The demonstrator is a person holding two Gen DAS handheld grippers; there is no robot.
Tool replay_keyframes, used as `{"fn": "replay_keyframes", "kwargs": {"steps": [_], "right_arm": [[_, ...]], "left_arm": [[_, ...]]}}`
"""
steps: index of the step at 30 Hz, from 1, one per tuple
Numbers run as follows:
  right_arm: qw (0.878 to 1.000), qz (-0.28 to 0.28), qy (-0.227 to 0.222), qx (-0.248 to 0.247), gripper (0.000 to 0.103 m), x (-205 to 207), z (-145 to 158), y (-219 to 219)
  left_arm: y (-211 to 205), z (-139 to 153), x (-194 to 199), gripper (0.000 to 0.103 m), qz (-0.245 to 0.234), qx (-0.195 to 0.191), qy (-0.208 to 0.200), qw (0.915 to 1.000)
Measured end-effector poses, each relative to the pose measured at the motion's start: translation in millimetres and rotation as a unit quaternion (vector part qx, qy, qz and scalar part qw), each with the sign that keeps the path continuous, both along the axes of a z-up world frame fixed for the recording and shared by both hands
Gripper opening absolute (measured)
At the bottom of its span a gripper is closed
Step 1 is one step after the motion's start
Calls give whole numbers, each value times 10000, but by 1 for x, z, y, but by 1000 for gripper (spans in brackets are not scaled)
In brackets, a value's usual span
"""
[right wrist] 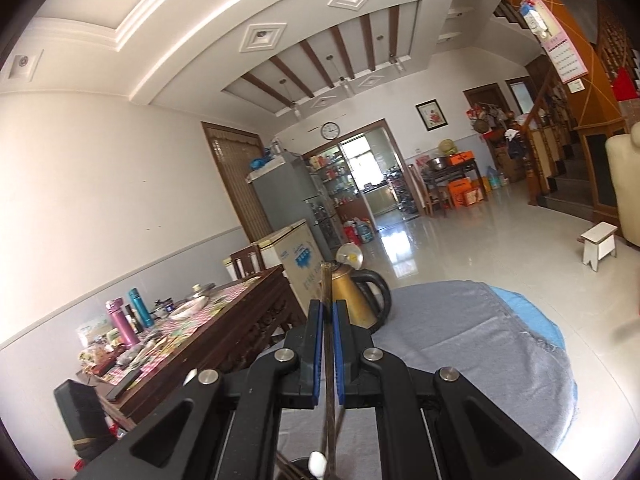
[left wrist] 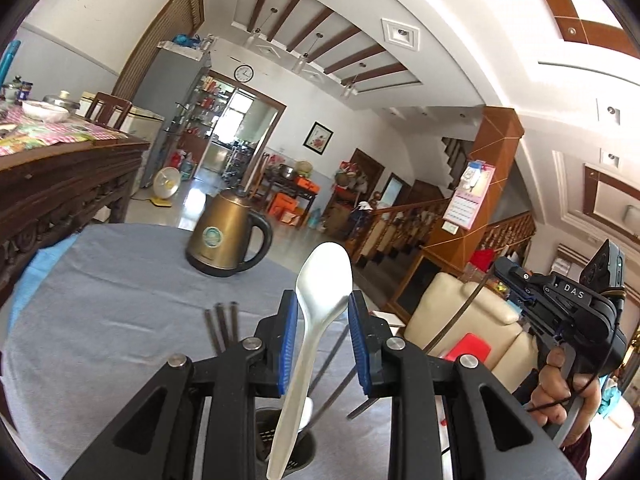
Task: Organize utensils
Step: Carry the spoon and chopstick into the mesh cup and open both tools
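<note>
text: "DAS" | on: right tool [left wrist: 568,296] body | view: left wrist

white spoon [left wrist: 316,320], bronze kettle [left wrist: 224,232] with black handle, grey cloth on the worktop [left wrist: 100,300], blue pads [left wrist: 290,344] on black claws.
</note>
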State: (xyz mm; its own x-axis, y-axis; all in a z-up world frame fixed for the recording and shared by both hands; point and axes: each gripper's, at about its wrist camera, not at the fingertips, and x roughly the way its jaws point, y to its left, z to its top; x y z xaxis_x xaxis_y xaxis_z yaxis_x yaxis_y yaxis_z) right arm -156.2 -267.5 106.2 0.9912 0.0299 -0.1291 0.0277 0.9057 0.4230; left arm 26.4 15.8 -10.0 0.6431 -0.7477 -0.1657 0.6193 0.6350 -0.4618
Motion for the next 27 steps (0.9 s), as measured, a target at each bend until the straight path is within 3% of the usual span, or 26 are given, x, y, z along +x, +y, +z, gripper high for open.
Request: {"fn": "replay_keyframes", "kwargs": {"steps": [14,27], "right_arm": [[9983,358,448,-137,6,38,-38,35],[9954,511,784,-180,6,44,-63,36]], "left_arm": [[-33,-59,16,27,-356,-489,276,9978],[-31,-79,-11,27,-180,21,105,9998]]}}
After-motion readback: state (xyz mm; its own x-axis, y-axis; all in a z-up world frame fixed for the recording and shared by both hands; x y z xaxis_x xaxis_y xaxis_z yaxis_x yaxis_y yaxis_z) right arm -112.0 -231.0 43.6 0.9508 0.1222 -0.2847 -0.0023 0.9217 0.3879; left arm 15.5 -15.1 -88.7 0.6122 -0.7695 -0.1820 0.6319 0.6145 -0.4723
